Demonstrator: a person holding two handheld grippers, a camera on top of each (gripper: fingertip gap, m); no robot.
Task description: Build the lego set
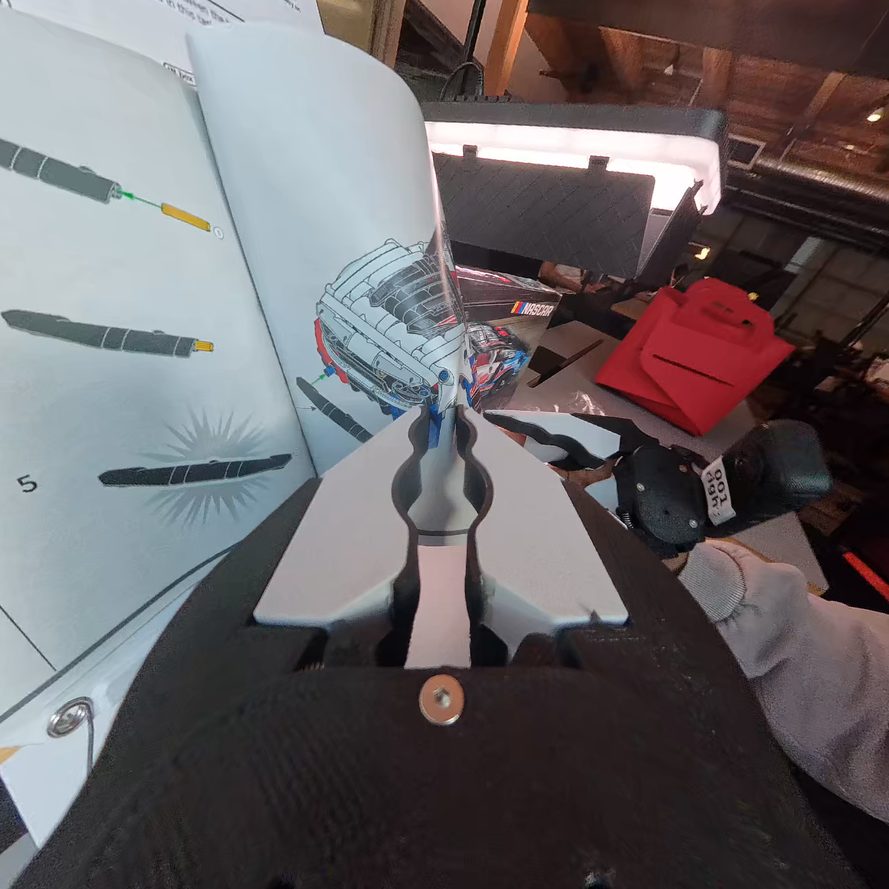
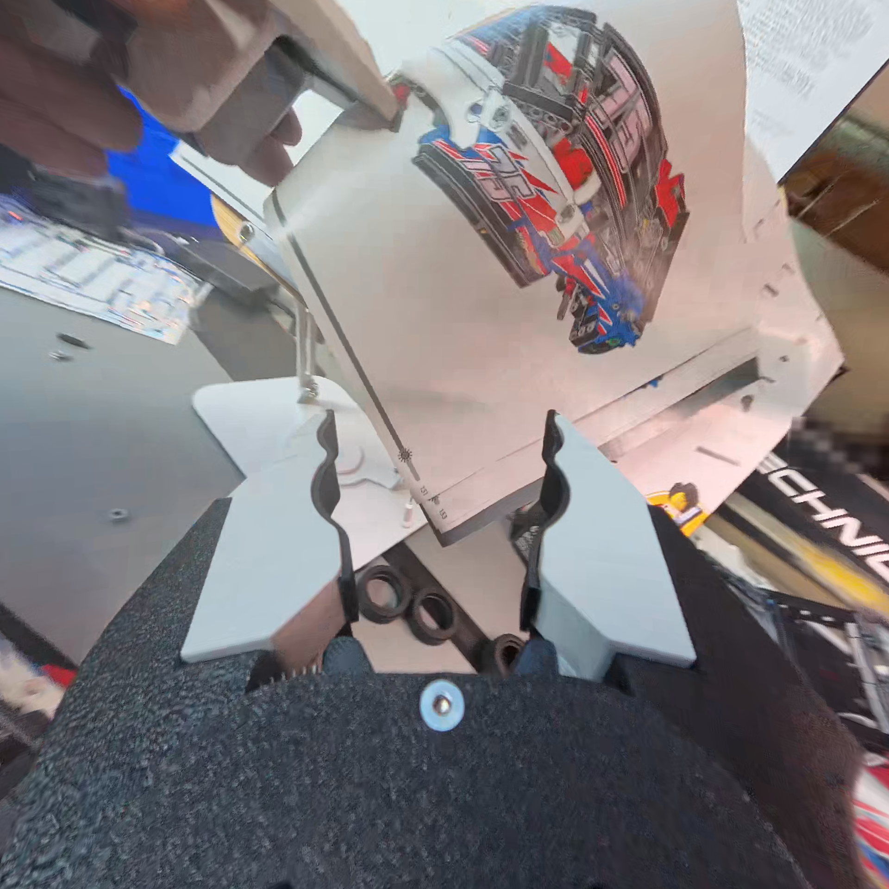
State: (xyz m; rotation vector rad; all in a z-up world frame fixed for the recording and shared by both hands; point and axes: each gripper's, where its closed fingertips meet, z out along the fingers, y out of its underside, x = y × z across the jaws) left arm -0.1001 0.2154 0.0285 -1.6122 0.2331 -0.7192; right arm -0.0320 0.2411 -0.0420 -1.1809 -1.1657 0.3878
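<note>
Left wrist view, centre frame: left gripper (image 1: 441,423), fingers closed on the edge of a lifted page (image 1: 312,202) of the instruction booklet (image 1: 110,336), apparently turning it to the next step. Page curls upright; open spread fills the left of the frame. Set box (image 1: 510,336) stands behind, centre right; red paper bag (image 1: 692,356) at right, on the counter (image 1: 572,346).

Right wrist view, lower centre: right gripper (image 2: 440,462), fingers spread apart and empty, held just under the booklet's lower corner. Black tyres (image 2: 409,606) lie on the counter between the fingers, low in the frame. Booklet rests on a white stand (image 2: 250,418), presumably for reading.
</note>
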